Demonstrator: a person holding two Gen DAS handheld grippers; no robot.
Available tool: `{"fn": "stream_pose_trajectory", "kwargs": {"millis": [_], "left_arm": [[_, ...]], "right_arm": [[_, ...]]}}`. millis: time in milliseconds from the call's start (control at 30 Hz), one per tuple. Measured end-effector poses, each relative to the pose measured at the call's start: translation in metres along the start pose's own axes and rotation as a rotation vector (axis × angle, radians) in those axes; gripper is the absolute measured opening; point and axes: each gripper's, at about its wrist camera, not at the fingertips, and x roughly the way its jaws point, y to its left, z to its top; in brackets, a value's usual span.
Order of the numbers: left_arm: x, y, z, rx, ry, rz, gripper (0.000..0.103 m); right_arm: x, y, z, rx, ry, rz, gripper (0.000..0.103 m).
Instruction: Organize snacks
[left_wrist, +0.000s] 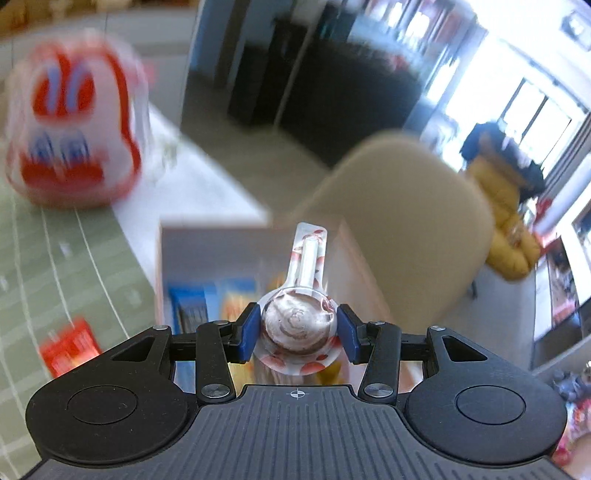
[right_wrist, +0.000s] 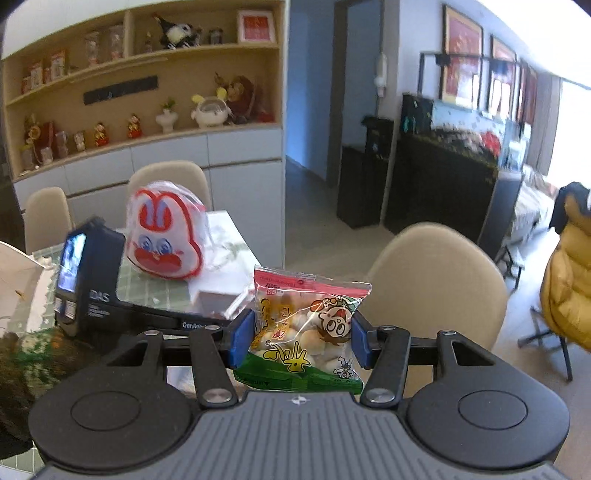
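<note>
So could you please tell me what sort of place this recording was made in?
Most likely a home dining area: a dining table with beige chairs, built-in shelves of figurines, and a living room beyond.

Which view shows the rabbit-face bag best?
The right wrist view: the rabbit-face bag is sharp there, upright on the table beyond the other gripper. The left wrist view shows it only as a motion-blurred shape at upper left.

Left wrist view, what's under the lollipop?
Under the lollipop, held in the left tongs, sits an open box with blurred blue and yellow packets. The lollipop and tongs hide the rest.
</note>
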Motion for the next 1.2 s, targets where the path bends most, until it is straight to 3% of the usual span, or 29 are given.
{"fn": "stream_pose_trajectory", "kwargs": {"millis": [67, 167, 333, 567, 800, 900, 1033, 1200], "left_arm": [[0.021, 0.006, -0.006, -0.010, 0.073, 0.022, 0.051], [0.026, 0.006, -0.014, 0.016, 0.066, 0.079, 0.050], [0.016, 0.000, -0.011, 0.056, 0.046, 0.094, 0.050], [-0.020, 0.005, -0.010, 0.038, -0.015, 0.022, 0.050], [-0.069, 0.042, -0.040, -0.061, -0.060, 0.039, 0.050], [-0.091, 0.062, -0.060, -0.095, -0.054, 0.057, 0.050], [-0.117, 0.086, -0.090, -0.116, -0.036, 0.102, 0.050], [-0.130, 0.120, -0.130, -0.176, 0.029, 0.115, 0.050]], "right_arm": [[0.013, -0.011, -0.005, 0.017, 0.034, -0.009, 0.054], [0.032, -0.022, -0.011, 0.030, 0.078, -0.011, 0.054], [0.067, -0.020, -0.013, 0.019, 0.124, 0.023, 0.054], [0.137, 0.009, 0.002, 0.019, 0.196, 0.120, 0.054], [0.224, 0.036, 0.006, 0.065, 0.310, 0.183, 0.054], [0.250, 0.048, 0.004, 0.027, 0.336, 0.199, 0.056], [0.258, 0.058, 0.003, -0.010, 0.336, 0.201, 0.065], [0.223, 0.068, 0.002, -0.018, 0.277, 0.165, 0.070]]}}
